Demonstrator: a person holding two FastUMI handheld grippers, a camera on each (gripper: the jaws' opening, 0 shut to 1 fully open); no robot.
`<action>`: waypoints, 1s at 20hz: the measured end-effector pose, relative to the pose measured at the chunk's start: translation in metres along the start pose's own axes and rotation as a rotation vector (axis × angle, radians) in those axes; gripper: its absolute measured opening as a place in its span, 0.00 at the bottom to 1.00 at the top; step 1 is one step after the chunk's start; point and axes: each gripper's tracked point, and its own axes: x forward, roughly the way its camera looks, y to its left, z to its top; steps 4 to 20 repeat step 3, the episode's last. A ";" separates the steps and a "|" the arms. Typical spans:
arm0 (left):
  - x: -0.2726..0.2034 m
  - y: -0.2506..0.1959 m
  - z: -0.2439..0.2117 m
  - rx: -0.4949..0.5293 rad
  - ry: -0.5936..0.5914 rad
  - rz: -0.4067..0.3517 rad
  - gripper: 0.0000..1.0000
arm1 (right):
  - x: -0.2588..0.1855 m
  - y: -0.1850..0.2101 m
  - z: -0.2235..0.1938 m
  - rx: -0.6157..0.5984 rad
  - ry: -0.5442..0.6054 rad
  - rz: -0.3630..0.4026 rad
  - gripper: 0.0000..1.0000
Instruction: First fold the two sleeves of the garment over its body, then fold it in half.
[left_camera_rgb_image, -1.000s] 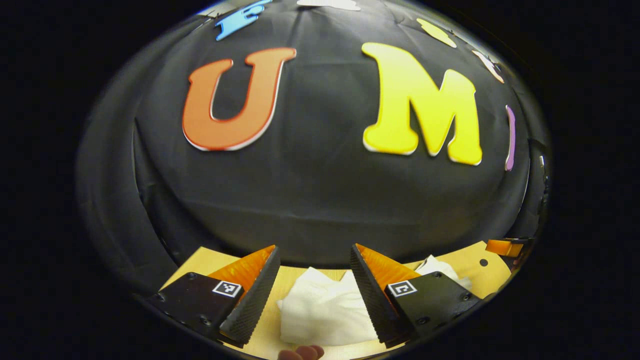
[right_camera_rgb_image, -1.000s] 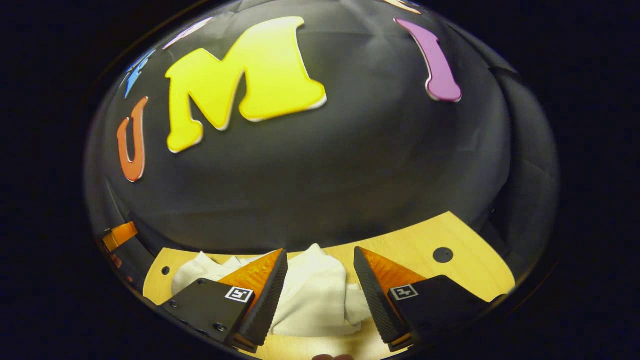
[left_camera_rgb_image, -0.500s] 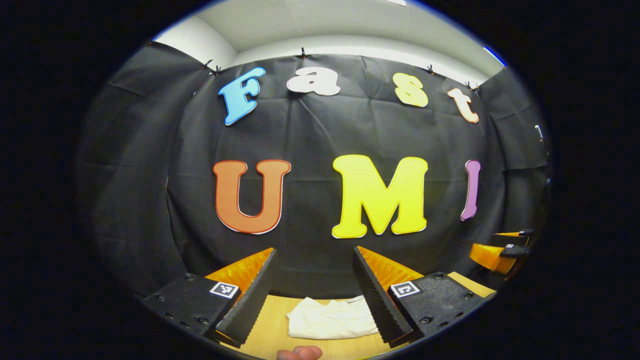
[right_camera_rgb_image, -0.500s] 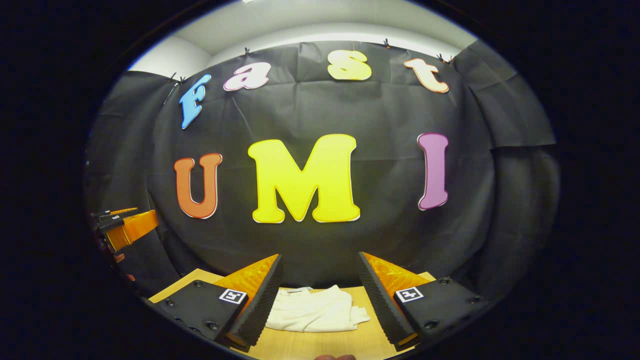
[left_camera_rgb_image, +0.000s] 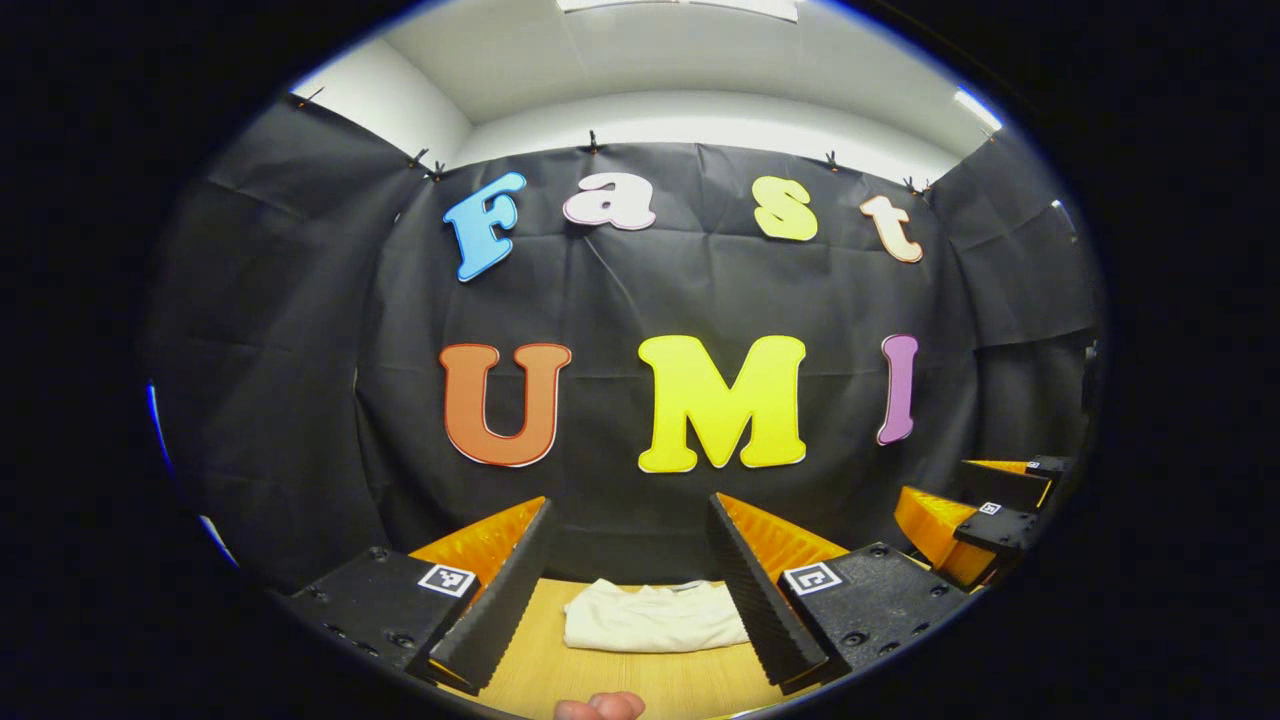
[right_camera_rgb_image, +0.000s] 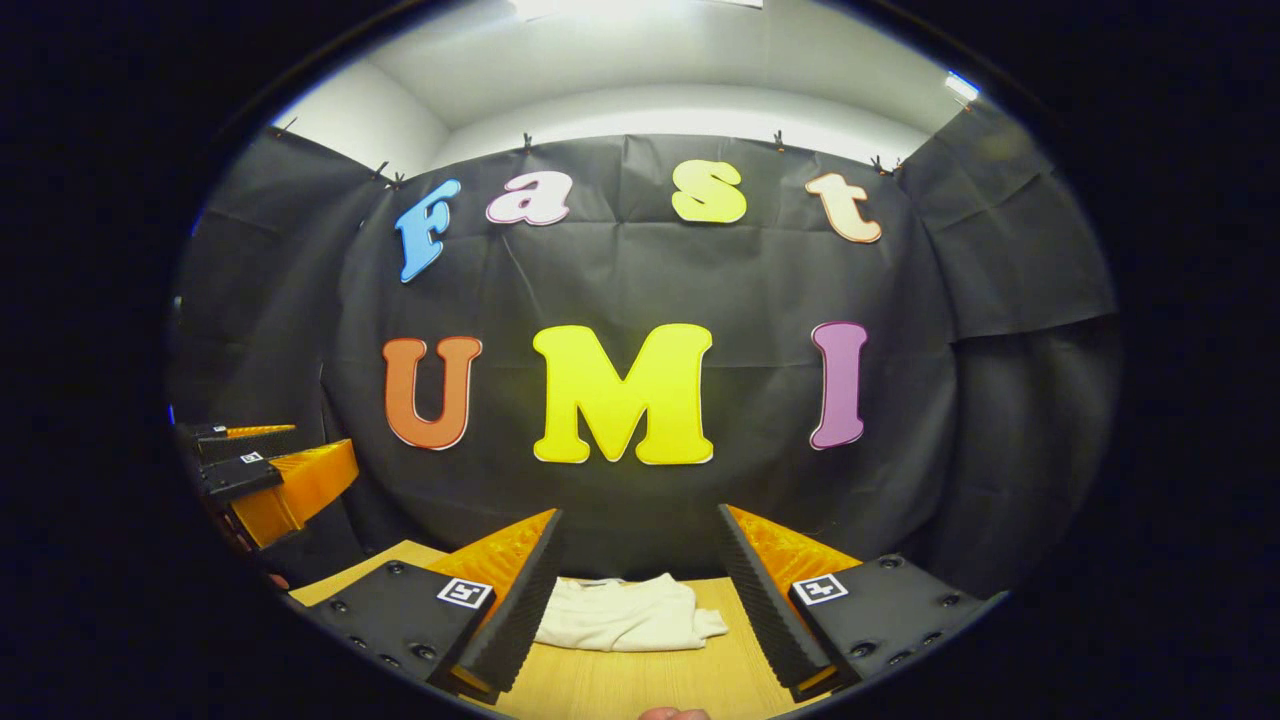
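Note:
A white garment lies folded into a small flat bundle on the wooden table, far ahead between my fingers. The right gripper view shows the same garment on the table. My left gripper is open and holds nothing, raised well back from the cloth. My right gripper is open too, also empty and held away from the garment. In the left gripper view the right gripper appears at the right edge. The right gripper view has the left gripper at its left edge.
The booth's black cloth wall rises right behind the table's far edge. A fingertip of the holding hand shows at the bottom of the left gripper view, and another fingertip at the bottom of the right gripper view.
Both grippers have lifted and drawn back from the garment, tilting up from the table to face the wall. The cloth now looks smaller and farther off. Both stay open.

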 end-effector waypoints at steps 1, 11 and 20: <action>-0.004 -0.002 -0.005 0.005 0.009 -0.003 0.96 | -0.006 0.001 -0.004 0.005 0.005 0.001 0.93; -0.011 -0.004 -0.017 0.013 0.034 -0.002 0.95 | -0.012 0.005 -0.009 0.008 0.010 0.006 0.93; -0.011 -0.004 -0.017 0.013 0.034 -0.002 0.95 | -0.012 0.005 -0.009 0.008 0.010 0.006 0.93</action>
